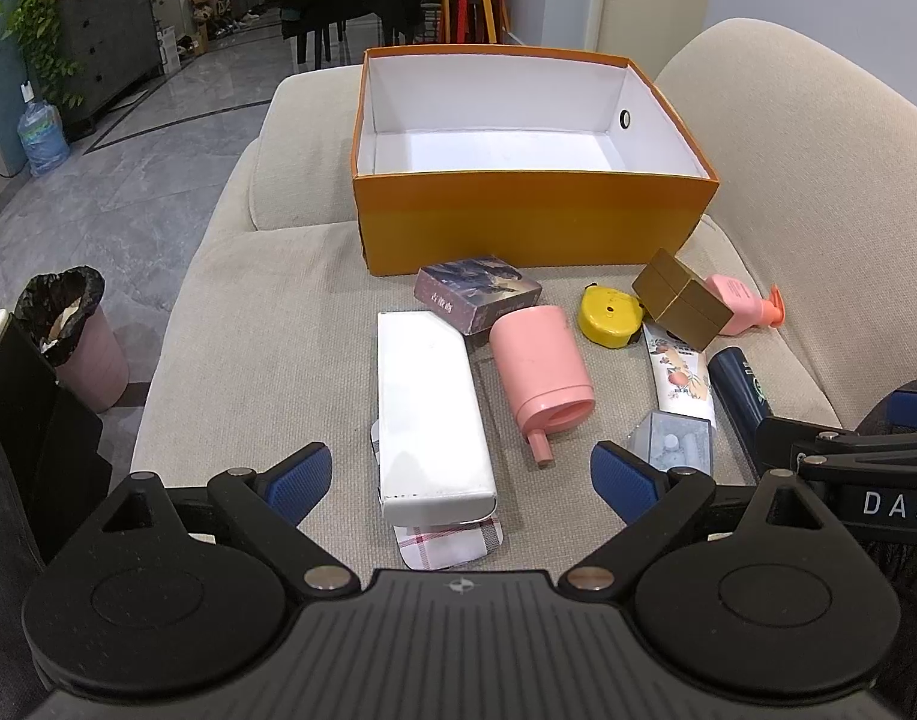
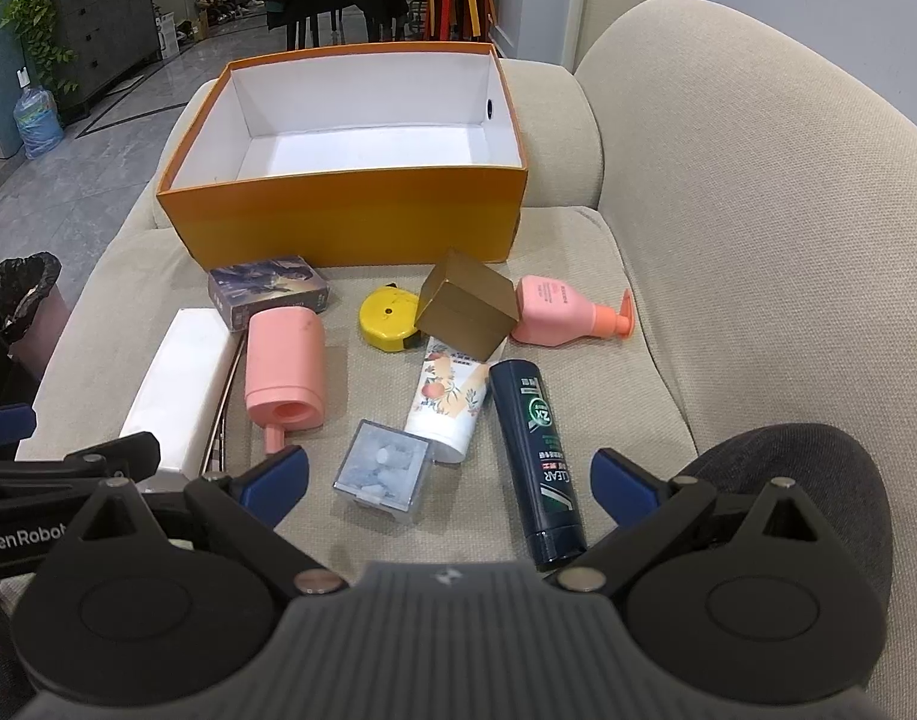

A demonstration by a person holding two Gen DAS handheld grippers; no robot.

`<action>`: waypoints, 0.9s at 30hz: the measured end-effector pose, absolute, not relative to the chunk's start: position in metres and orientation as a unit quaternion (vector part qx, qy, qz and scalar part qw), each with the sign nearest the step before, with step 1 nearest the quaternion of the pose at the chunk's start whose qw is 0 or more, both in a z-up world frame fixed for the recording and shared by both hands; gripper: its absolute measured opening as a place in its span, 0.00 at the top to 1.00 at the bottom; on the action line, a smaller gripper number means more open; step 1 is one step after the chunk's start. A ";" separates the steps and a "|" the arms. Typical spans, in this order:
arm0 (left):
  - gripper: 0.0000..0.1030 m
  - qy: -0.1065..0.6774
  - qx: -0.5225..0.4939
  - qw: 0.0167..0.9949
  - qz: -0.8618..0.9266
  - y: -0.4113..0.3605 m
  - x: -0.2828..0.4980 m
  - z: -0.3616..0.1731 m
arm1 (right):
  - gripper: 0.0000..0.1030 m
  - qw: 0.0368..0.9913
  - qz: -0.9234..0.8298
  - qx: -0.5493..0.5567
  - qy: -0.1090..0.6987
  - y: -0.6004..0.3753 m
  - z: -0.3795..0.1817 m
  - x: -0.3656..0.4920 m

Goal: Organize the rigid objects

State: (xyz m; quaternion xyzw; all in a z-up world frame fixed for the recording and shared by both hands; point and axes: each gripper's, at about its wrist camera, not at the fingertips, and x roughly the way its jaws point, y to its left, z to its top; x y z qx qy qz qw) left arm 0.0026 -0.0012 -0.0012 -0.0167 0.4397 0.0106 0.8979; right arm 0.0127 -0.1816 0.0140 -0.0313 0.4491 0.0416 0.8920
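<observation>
An open orange box [image 1: 530,222] [image 2: 338,216] with a white inside stands empty at the back of the sofa seat. In front of it lie a white case [image 1: 428,414] [image 2: 179,384], a pink cylinder [image 1: 542,360] [image 2: 285,363], a patterned card box [image 1: 476,293] [image 2: 266,290], a yellow tape measure [image 1: 608,315] [image 2: 389,318], a gold box [image 1: 680,299] [image 2: 467,312], a pink pump bottle [image 1: 740,303] [image 2: 563,315], a cream tube [image 1: 680,375] [image 2: 449,396], a dark blue bottle [image 1: 743,387] [image 2: 536,456] and a clear plastic box [image 1: 677,441] [image 2: 381,468]. My left gripper [image 1: 461,480] is open around the white case's near end. My right gripper [image 2: 449,480] is open over the clear box and blue bottle.
The beige sofa backrest [image 2: 758,210] rises on the right. A pink bin [image 1: 77,336] with a black liner stands on the grey floor at left. A person's dark-clothed knee [image 2: 806,480] is at the lower right. A checked card [image 1: 452,543] lies under the white case.
</observation>
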 end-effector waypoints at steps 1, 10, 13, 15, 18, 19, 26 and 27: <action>0.00 0.440 -0.017 0.898 0.011 -0.001 0.002 -0.001 | 0.04 0.892 0.042 -0.031 0.449 -0.182 0.014 0.013; 0.00 0.441 -0.017 0.897 0.011 -0.002 0.003 -0.003 | 0.04 0.892 0.041 -0.032 0.450 -0.182 0.014 0.012; 0.00 0.441 -0.017 0.897 0.011 -0.004 0.004 -0.001 | 0.04 0.892 0.041 -0.032 0.450 -0.182 0.014 0.012; 0.00 0.441 -0.017 0.897 0.011 -0.003 0.004 -0.001 | 0.04 0.891 0.041 -0.032 0.450 -0.181 0.013 0.013; 0.00 0.441 -0.016 0.897 0.011 -0.004 0.004 -0.001 | 0.04 0.891 0.040 -0.033 0.450 -0.180 0.012 0.013; 0.00 0.441 -0.017 0.897 0.011 -0.004 0.004 -0.001 | 0.04 0.891 0.040 -0.033 0.451 -0.180 0.012 0.013; 0.00 0.441 -0.017 0.897 0.010 -0.003 0.002 -0.001 | 0.04 0.892 0.040 -0.036 0.450 -0.179 0.011 0.013; 0.00 0.441 -0.018 0.897 0.008 -0.002 0.002 -0.002 | 0.04 0.892 0.039 -0.037 0.450 -0.179 0.011 0.012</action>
